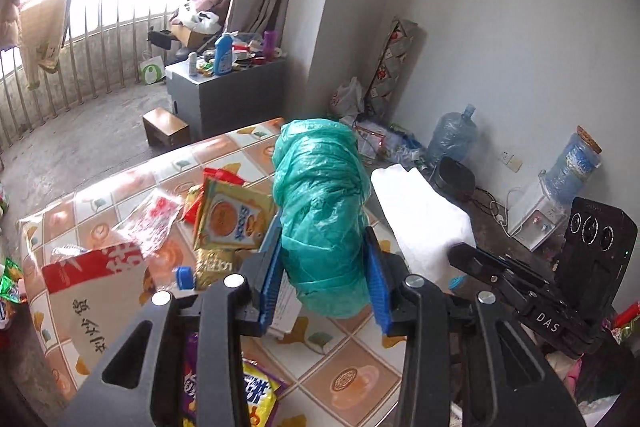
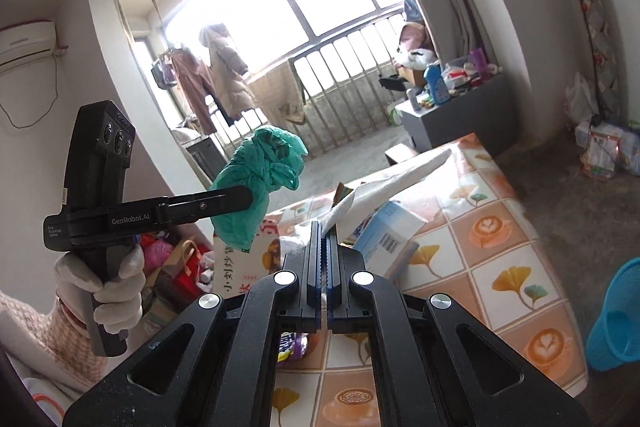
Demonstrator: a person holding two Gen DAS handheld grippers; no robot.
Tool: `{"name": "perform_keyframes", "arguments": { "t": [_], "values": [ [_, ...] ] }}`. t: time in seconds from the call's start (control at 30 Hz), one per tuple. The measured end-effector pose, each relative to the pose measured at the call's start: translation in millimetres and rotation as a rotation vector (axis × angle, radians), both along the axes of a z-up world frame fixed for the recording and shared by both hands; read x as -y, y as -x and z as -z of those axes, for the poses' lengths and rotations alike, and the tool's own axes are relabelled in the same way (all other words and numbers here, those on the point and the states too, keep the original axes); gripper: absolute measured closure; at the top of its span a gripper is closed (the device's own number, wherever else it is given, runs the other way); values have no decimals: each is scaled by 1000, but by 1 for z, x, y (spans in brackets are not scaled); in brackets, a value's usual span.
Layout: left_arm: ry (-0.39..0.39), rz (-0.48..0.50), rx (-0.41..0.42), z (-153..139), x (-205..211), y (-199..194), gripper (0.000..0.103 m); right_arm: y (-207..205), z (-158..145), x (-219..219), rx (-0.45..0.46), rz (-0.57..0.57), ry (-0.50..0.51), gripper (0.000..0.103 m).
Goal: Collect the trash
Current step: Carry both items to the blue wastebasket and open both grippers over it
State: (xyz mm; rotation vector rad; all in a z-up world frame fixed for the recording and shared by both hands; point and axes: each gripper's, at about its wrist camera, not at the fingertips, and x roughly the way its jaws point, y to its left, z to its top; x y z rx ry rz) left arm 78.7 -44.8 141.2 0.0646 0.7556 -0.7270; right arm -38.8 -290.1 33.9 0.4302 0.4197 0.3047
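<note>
A crumpled teal plastic bag [image 1: 320,219] was held clamped in the left tongs [image 1: 324,275] above the tile-patterned desk [image 1: 352,359], a white paper sheet [image 2: 384,187] was pinched in the shut right tongs [image 2: 324,247], and slippage of the slick film was judged likely.

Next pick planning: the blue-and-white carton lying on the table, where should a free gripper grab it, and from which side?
Take the blue-and-white carton across its thin faces at the raised open end, coming from above: it lies tilted on other wrappers, so that end stands clear of the table.
</note>
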Motion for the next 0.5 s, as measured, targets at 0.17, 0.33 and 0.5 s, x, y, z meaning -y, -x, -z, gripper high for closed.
{"name": "perform_keyframes", "arguments": {
  "t": [0.17, 0.33, 0.5],
  "values": [
    [-1, 134, -21, -7, 76, -5, 66, 12, 9, 50, -4, 155, -36, 103],
    [-34, 257, -106, 9, 161, -8, 66, 26, 23, 96, -46, 316, -67, 103],
    [-84, 364, -179, 38, 246, -21, 66, 40, 48, 146, -114, 490, -102, 103]
  ]
}}
